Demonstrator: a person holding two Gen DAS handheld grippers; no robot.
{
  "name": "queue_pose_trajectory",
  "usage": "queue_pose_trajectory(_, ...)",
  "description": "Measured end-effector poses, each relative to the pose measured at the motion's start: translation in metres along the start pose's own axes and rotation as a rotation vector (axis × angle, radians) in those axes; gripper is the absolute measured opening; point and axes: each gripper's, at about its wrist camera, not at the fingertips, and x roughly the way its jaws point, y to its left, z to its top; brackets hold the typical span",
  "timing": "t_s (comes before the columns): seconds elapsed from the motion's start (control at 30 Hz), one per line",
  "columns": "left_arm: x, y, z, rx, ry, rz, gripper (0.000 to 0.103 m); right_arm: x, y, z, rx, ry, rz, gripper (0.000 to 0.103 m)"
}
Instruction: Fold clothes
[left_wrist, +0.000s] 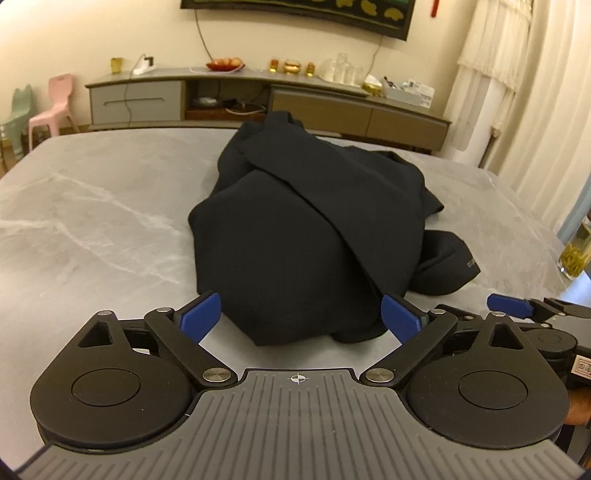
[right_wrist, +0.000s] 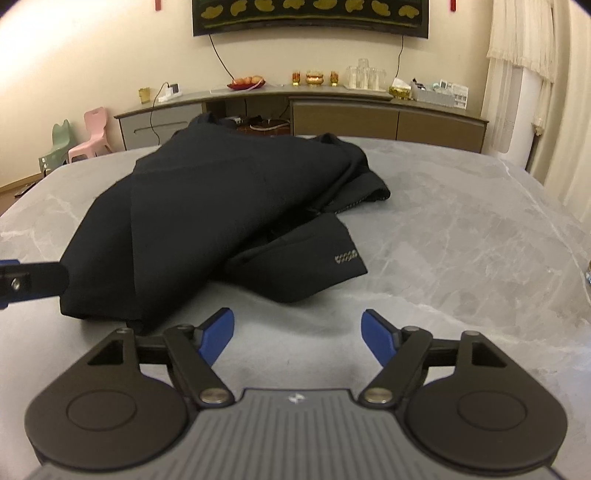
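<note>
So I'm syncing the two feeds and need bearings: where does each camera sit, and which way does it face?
Left wrist: on the left gripper, facing across the grey table at the dark garment straight ahead; its own open fingers show, with the right gripper at right.
Right wrist: on the right gripper, facing the same way; garment lies left of centre.
Shared: garment, table, sideboard.
</note>
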Motion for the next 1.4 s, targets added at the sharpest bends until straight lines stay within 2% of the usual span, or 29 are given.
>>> queue_pose_trajectory(0.03, 0.003, 0.002, 0.001, -0.001, 0.002, 0.004, 0.089, 0.001, 0.000, 0.001, 0.000, 0.002, 0.002, 0.078)
queue_pose_trajectory(0.17, 0.018, 0.019, 0.012, -0.032, 0.006, 0.027, 0.090, 0.010, 0.005, 0.032, -0.022, -0.044, 0.047, 0.092)
queue_pose_trajectory(0.27, 0.036, 0.033, 0.023, -0.058, 0.011, 0.061, 0.091, 0.021, 0.021, 0.052, -0.085, -0.062, 0.138, 0.095)
queue_pose_trajectory(0.33, 0.058, 0.039, 0.028, -0.067, 0.046, 0.074, 0.090, 0.038, 0.035, 0.056, -0.162, -0.050, 0.153, 0.093)
queue_pose_trajectory(0.37, 0.069, 0.042, 0.030, -0.079, 0.059, 0.082, 0.089, 0.047, 0.043, 0.058, -0.201, -0.043, 0.159, 0.064)
queue_pose_trajectory(0.4, 0.076, 0.044, 0.032, -0.087, 0.064, 0.079, 0.088, 0.056, 0.050, 0.060, -0.240, -0.037, 0.165, 0.039)
queue_pose_trajectory(0.43, 0.083, 0.046, 0.034, -0.095, 0.066, 0.072, 0.087, 0.065, 0.058, 0.062, -0.279, -0.030, 0.171, 0.005)
queue_pose_trajectory(0.6, 0.091, 0.048, 0.047, -0.137, 0.042, 0.041, 0.080, 0.001, 0.002, 0.075, -0.055, -0.231, 0.135, 0.003)
queue_pose_trajectory(0.63, 0.092, 0.046, 0.049, -0.139, 0.042, 0.036, 0.077, -0.013, -0.009, 0.078, -0.008, -0.272, 0.127, 0.003)
queue_pose_trajectory(0.7, 0.098, 0.039, 0.053, -0.124, 0.053, 0.021, 0.058, -0.040, -0.032, 0.084, 0.087, -0.353, 0.111, 0.003)
queue_pose_trajectory(0.73, 0.102, 0.034, 0.053, -0.113, 0.066, 0.004, 0.031, -0.053, -0.044, 0.086, 0.134, -0.394, 0.103, 0.003)
queue_pose_trajectory(0.77, 0.106, 0.030, 0.054, -0.102, 0.079, -0.012, 0.010, -0.044, -0.058, 0.082, 0.206, -0.334, 0.083, 0.003)
queue_pose_trajectory(0.8, 0.105, 0.027, 0.057, -0.097, 0.076, -0.017, 0.000, -0.031, -0.072, 0.076, 0.280, -0.259, 0.060, 0.003)
queue_pose_trajectory(0.87, 0.103, 0.024, 0.063, -0.091, 0.059, -0.021, 0.000, -0.028, -0.080, 0.070, 0.341, -0.232, 0.085, 0.003)
queue_pose_trajectory(1.0, 0.033, 0.023, 0.057, -0.013, -0.051, -0.107, 0.000, -0.025, -0.095, 0.058, 0.449, -0.194, 0.142, 0.002)
queue_pose_trajectory(1.03, 0.014, 0.023, 0.055, 0.007, -0.079, -0.130, 0.000, -0.046, -0.094, 0.061, 0.434, -0.288, 0.156, 0.001)
queue_pose_trajectory(1.07, -0.004, 0.022, 0.053, 0.028, -0.108, -0.153, 0.000, -0.065, -0.095, 0.066, 0.399, -0.378, 0.133, 0.000)
queue_pose_trajectory(1.1, -0.023, 0.022, 0.051, 0.048, -0.136, -0.175, 0.000, -0.078, -0.097, 0.069, 0.372, -0.439, 0.088, 0.000)
queue_pose_trajectory(1.13, -0.042, 0.022, 0.049, 0.069, -0.165, -0.198, 0.000, -0.082, -0.104, 0.072, 0.392, -0.446, 0.051, 0.000)
queue_pose_trajectory(1.2, -0.079, 0.022, 0.045, 0.110, -0.222, -0.243, 0.000, -0.062, -0.128, 0.073, 0.515, -0.320, 0.053, 0.001)
queue_pose_trajectory(1.23, -0.079, 0.028, 0.037, 0.101, -0.194, -0.234, 0.003, -0.042, -0.142, 0.070, 0.588, -0.220, 0.046, 0.005)
queue_pose_trajectory(1.27, -0.074, 0.035, 0.027, 0.084, -0.151, -0.216, 0.010, -0.031, -0.144, 0.068, 0.591, -0.173, 0.038, 0.007)
queue_pose_trajectory(1.3, -0.070, 0.043, 0.017, 0.068, -0.107, -0.198, 0.012, -0.022, -0.145, 0.065, 0.584, -0.134, 0.030, 0.008)
queue_pose_trajectory(1.33, -0.065, 0.050, 0.007, 0.051, -0.064, -0.179, 0.022, -0.013, -0.145, 0.062, 0.577, -0.095, 0.022, 0.012)
queue_pose_trajectory(1.37, -0.060, 0.058, -0.003, 0.034, -0.021, -0.161, 0.039, -0.012, -0.135, 0.061, 0.524, -0.091, 0.036, 0.029)
queue_pose_trajectory(1.4, -0.061, 0.071, -0.006, -0.018, -0.021, -0.148, 0.045, -0.012, -0.124, 0.061, 0.463, -0.091, 0.054, 0.042)
